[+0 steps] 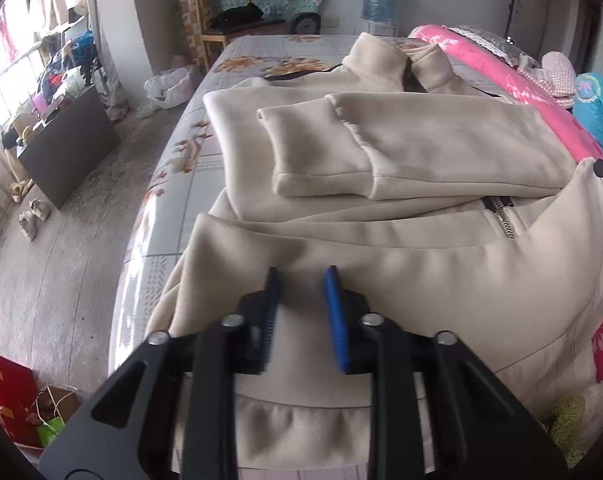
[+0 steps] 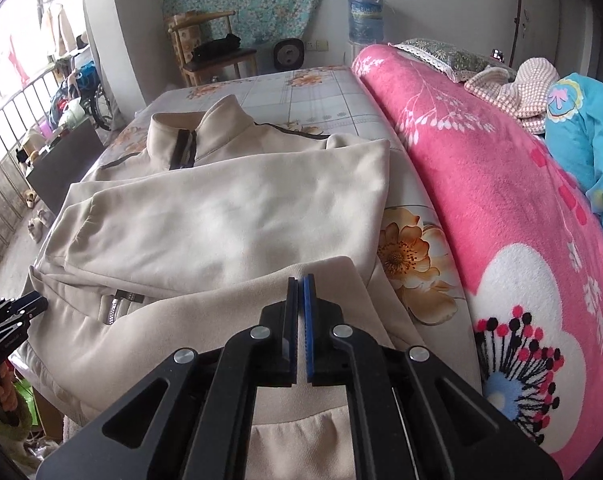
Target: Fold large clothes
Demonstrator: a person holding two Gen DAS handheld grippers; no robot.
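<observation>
Beige fleece zip-up jacket with a stand-up collar lies spread on the bed's grey floral-print sheet, collar toward the far end and hem toward the cameras. Both sleeves are folded across the chest, one cuff lying on top of the other sleeve. The near hem part is lifted and doubled over toward the chest, with the metal zipper showing at the fold. The left gripper, black with blue-padded fingers, hovers just above the raised fabric with its jaws parted and nothing between them. The right gripper has its jaws nearly closed on a ridge of the raised fabric at the jacket's right hem corner; whether it truly pinches the cloth is hard to tell. A pink fleece blanket with white flowers lies bunched just beside the jacket along the bed's right side.
</observation>
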